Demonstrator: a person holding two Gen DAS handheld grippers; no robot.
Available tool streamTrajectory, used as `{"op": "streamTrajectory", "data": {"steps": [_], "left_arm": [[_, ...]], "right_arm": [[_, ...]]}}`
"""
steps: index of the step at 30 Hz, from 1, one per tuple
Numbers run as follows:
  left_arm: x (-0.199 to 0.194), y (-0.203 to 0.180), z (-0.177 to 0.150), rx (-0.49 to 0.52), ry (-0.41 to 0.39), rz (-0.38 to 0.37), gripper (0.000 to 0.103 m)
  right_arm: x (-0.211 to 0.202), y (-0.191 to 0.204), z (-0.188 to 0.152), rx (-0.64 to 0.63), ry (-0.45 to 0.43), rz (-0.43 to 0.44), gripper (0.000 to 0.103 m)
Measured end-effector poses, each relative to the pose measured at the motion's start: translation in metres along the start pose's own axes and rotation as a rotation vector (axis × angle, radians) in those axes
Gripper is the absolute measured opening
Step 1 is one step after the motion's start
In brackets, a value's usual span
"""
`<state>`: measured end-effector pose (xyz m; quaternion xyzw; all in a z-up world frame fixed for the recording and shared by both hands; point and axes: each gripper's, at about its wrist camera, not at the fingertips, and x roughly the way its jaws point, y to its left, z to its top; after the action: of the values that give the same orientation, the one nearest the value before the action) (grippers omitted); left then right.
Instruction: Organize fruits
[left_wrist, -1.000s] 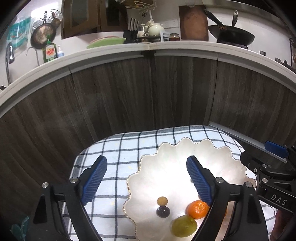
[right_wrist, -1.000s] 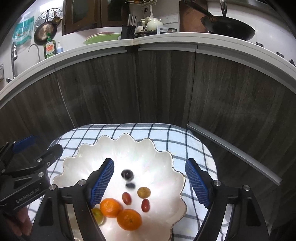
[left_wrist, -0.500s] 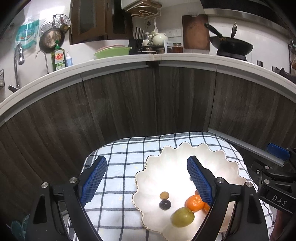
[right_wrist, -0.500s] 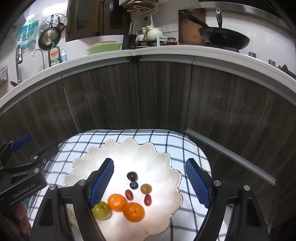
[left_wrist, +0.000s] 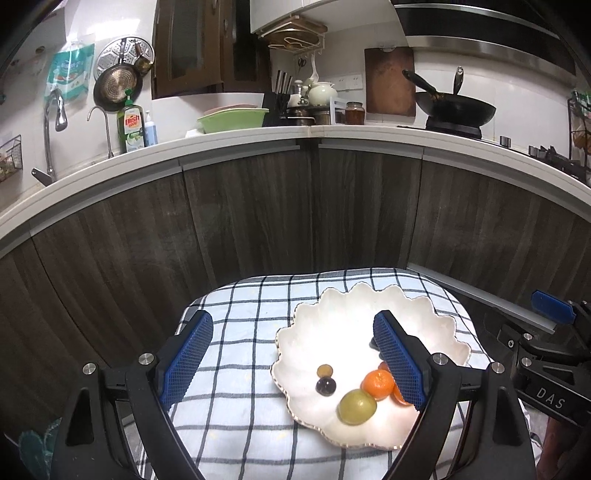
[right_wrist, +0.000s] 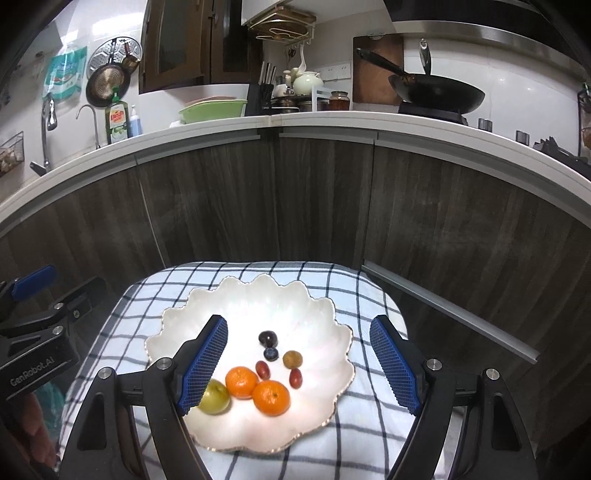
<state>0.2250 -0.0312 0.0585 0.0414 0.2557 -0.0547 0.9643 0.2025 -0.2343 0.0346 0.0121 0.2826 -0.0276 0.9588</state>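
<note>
Both the left gripper (left_wrist: 291, 360) and the right gripper (right_wrist: 299, 363) are held apart, empty, above the white scalloped ceramic plate (right_wrist: 236, 295); two orange mandarins (right_wrist: 271, 397) are seen at 6 o'clock.

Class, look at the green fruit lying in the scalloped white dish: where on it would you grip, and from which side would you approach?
Grip the green fruit across its round middle, coming from above. It touches a mandarin on one side, and the dish rim curves up on the other, so a sideways approach looks crowded.
</note>
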Motion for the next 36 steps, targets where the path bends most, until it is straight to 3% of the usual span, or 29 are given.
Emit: {"op": "streamTrajectory", "data": {"steps": [36], "left_arm": [[-0.116,0.005,-0.085,-0.002,0.016,-0.012,0.089]], "right_arm": [[-0.107,0.006,-0.079,0.012,-0.016,0.024,0.08]]}}
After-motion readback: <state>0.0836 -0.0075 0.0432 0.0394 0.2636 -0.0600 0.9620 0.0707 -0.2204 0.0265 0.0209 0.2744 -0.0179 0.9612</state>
